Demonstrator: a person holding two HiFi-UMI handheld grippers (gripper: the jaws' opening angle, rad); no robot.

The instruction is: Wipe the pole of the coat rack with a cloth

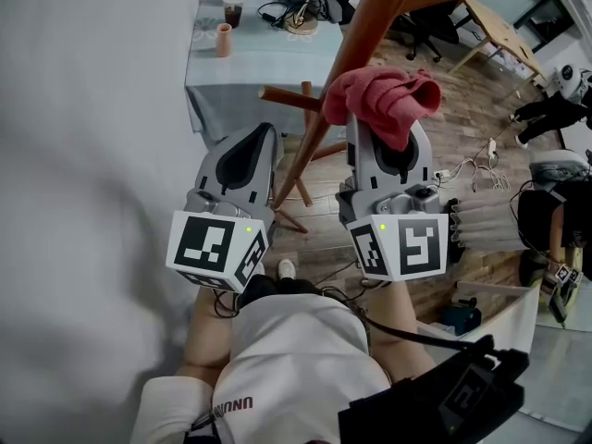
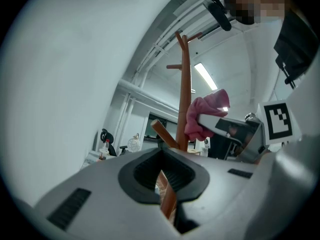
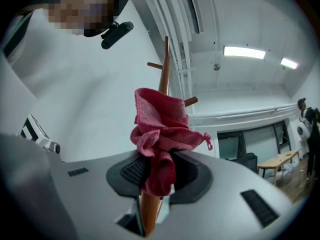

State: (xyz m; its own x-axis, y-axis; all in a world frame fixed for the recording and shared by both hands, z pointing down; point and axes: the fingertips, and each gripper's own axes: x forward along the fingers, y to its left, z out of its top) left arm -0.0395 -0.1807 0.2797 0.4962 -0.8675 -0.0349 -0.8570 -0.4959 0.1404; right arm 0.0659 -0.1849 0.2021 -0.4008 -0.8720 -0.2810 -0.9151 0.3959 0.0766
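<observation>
The red cloth (image 1: 387, 100) is bunched against the pole (image 1: 365, 26) of the coat rack, above a side peg (image 1: 287, 97). The right gripper (image 1: 375, 128) clamps it firmly. The left gripper (image 1: 264, 137), its jaws nearly together on nothing, hangs just beside the pole. Wiping seems in hand; the next move should slide the cloth along the pole under steady pressure.

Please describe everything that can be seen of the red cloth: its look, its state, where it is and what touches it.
The cloth is pinkish red, with a coarse, towel-like weave. It is crumpled into a loose bunch, not folded flat, and a small corner sticks out at one side. The right gripper is shut on its lower part, and the rest bulges above the jaws. It sits against the brown wooden pole of the coat rack. Nothing else is seen touching it.
</observation>
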